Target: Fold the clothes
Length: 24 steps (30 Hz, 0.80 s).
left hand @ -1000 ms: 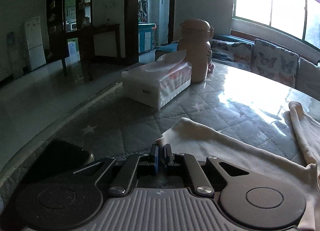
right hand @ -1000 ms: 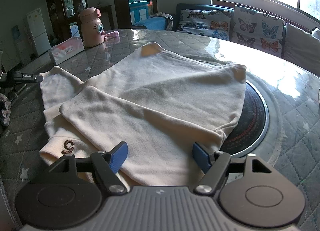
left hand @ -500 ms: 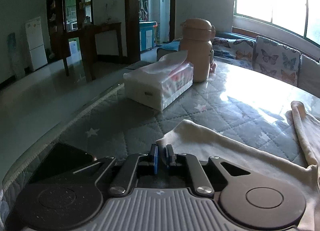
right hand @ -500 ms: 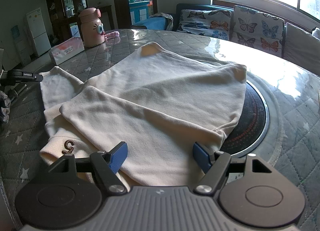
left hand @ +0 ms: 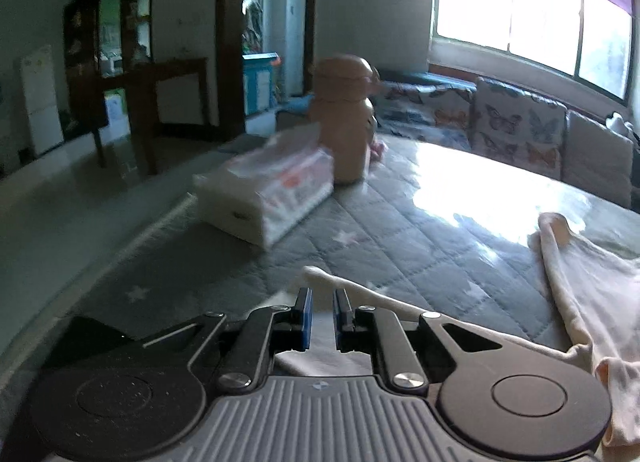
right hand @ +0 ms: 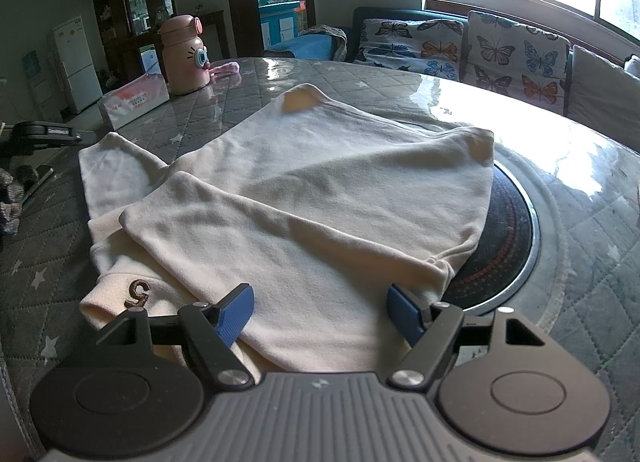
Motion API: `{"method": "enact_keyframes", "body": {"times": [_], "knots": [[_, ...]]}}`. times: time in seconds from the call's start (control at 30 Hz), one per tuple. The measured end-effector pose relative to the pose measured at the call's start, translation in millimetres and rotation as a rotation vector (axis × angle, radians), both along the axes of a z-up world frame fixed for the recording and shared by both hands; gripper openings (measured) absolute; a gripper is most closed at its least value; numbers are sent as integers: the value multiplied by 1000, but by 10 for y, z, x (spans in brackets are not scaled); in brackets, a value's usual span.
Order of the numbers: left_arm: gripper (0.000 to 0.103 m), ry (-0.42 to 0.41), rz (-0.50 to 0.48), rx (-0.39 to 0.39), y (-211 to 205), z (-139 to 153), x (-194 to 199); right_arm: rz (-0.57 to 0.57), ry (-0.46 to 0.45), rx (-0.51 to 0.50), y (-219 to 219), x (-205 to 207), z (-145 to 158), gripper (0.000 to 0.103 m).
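Both tools look alike. The left gripper and right gripper each have black linkage arms, silver screw heads, blue ribbed finger pads, two round black discs behind, and a grey ridged housing between.

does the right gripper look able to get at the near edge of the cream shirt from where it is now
Probably yes. The right gripper is wide open, its blue fingertips straddling the near edge of the cream shirt, and nothing lies between them. It likely only needs to lower and close.
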<state>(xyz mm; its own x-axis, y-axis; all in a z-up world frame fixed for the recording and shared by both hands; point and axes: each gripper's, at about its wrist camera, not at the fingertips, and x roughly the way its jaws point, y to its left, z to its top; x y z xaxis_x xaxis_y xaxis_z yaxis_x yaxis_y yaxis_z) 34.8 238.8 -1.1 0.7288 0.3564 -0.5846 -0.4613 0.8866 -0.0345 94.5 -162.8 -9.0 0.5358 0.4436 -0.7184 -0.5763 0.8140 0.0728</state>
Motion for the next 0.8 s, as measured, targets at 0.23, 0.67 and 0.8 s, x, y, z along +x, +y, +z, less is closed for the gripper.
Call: {"method": "enact_keyframes", "body": {"times": [0.23, 0.67, 0.8], "knots": [[12, 25, -13, -19, 36, -105, 155, 1, 2, 1, -4, 6, 2, 76], [25, 19, 56, -17, 203, -65, 141, -1, 1, 3, -4, -1, 1, 77], [41, 0, 73, -10, 183, -6, -71, 0, 0, 2, 4, -3, 1, 78]]}}
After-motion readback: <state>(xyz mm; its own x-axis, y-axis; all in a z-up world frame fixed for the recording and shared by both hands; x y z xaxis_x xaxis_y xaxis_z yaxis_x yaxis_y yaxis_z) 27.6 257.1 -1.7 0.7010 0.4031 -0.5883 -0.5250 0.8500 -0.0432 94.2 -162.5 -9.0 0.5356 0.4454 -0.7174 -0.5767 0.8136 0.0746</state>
